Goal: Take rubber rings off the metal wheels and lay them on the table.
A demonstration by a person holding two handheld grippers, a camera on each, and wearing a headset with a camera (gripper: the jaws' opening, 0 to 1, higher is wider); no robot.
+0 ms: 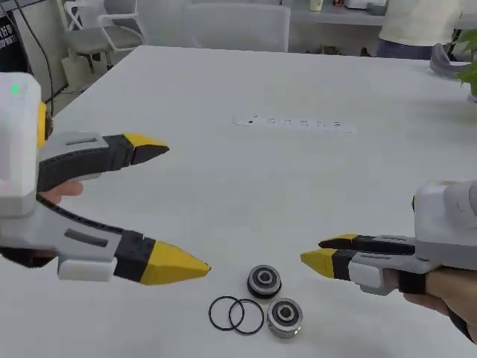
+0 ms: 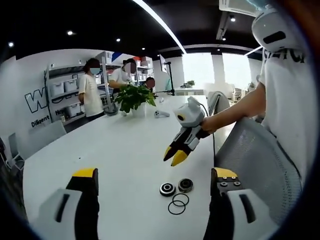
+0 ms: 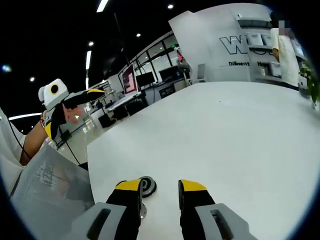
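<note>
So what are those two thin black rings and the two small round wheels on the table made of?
Thin black rings: probably rubber, matte and cord-thin. Small round wheels: seemingly metal, with shiny silvery faces; the farther one's dark rim may be rubber.

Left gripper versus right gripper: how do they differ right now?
The left gripper has its jaws wide apart; the right gripper has them almost together, with a narrow gap. The left gripper points in from the left, its lower tip some way from the metal wheels; the right gripper's tips sit close beside them. Both are empty, with yellow jaw tips, touching neither wheels nor rubber rings.
</note>
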